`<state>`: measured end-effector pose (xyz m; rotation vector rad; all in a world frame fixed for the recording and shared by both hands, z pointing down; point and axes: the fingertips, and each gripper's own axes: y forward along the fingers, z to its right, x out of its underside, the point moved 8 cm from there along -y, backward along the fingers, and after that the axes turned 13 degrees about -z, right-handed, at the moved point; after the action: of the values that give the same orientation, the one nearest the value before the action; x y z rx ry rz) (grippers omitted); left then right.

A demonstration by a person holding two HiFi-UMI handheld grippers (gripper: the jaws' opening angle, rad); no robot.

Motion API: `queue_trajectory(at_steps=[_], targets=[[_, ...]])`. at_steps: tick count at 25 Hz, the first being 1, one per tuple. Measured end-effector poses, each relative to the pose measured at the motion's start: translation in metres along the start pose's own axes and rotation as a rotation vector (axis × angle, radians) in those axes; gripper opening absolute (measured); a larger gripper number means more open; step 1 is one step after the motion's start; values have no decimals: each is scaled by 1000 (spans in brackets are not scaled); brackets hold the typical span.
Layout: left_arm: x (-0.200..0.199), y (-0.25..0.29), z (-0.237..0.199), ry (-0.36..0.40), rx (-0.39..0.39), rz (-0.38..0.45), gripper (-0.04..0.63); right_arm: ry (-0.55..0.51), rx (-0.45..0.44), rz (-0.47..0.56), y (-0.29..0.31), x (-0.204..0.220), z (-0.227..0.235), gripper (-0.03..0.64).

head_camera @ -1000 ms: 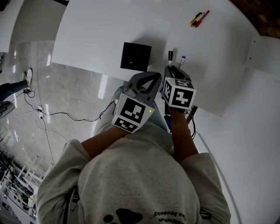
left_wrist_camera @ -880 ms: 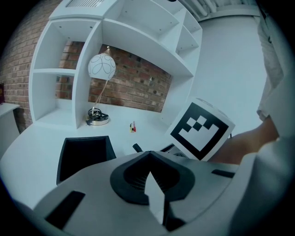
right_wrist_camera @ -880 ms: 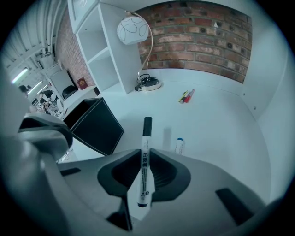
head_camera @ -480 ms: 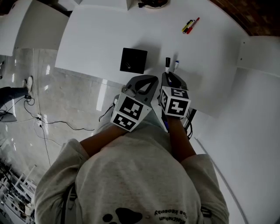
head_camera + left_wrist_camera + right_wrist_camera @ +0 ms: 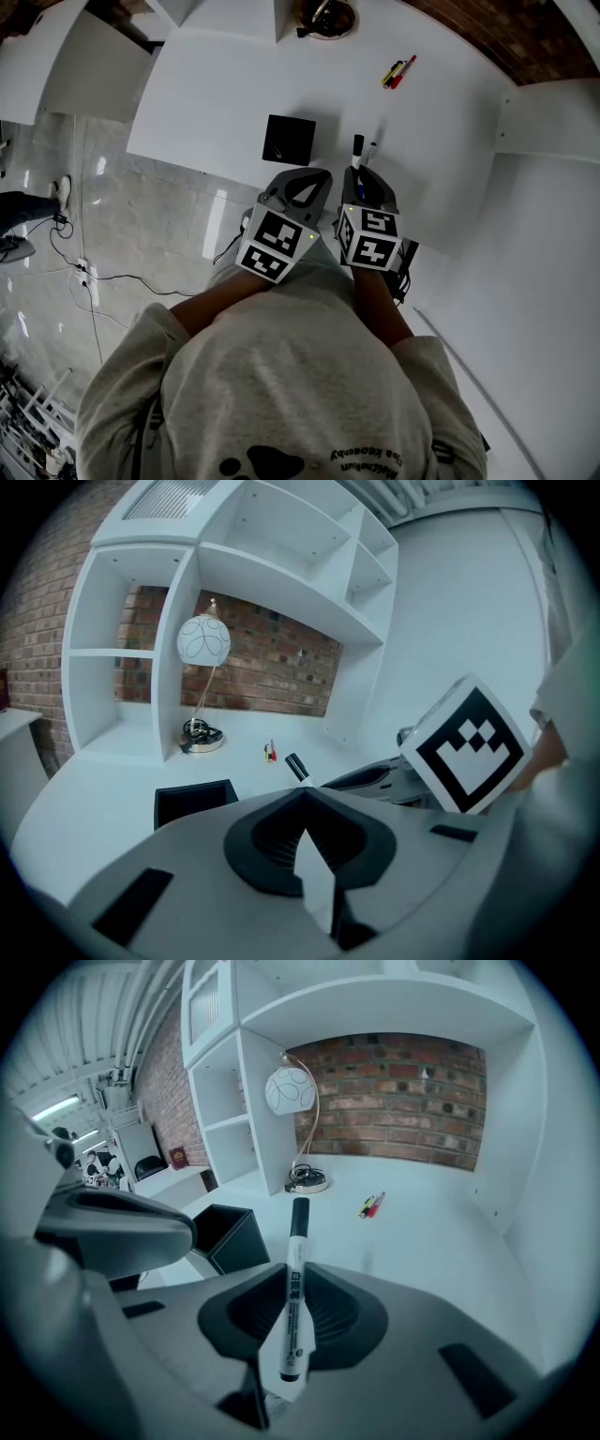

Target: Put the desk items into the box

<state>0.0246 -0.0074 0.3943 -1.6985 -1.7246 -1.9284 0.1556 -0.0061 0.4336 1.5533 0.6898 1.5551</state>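
Hand-held gripper (image 5: 289,1281) clamped on white marker (image 5: 294,1309), black box (image 5: 228,1233) beyond

Forearms (image 5: 220,298) extended side by side — left gripper (image 5: 317,178) with fingers (image 5: 267,841) together, right gripper (image 5: 364,178) clamping a marker (image 5: 293,1279).

The head camera sits above the person and looks steeply down on the white desk (image 5: 216,84), which it shows from well above. The camera on the left gripper (image 5: 305,799) rides low, just behind the jaws, and faces across the desk to the far brick wall (image 5: 272,663). The camera on the right gripper (image 5: 292,1274) is set the same way, just to the right. All three views share the black box (image 5: 289,139), the lamp (image 5: 203,641) and the two far markers (image 5: 397,72).
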Motion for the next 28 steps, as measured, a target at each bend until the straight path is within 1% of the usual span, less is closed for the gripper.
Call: queue_trajectory(at_steps=[12, 18, 28], targets=[[-9, -23, 2, 40, -15, 56, 5, -26, 38, 169, -36, -6, -13, 74], [-10, -34, 1, 46, -24, 85, 5, -70, 53, 256, -50, -14, -23, 74], [-11, -49, -4, 46, -49, 130, 5, -100, 59, 344, -62, -22, -36, 74]])
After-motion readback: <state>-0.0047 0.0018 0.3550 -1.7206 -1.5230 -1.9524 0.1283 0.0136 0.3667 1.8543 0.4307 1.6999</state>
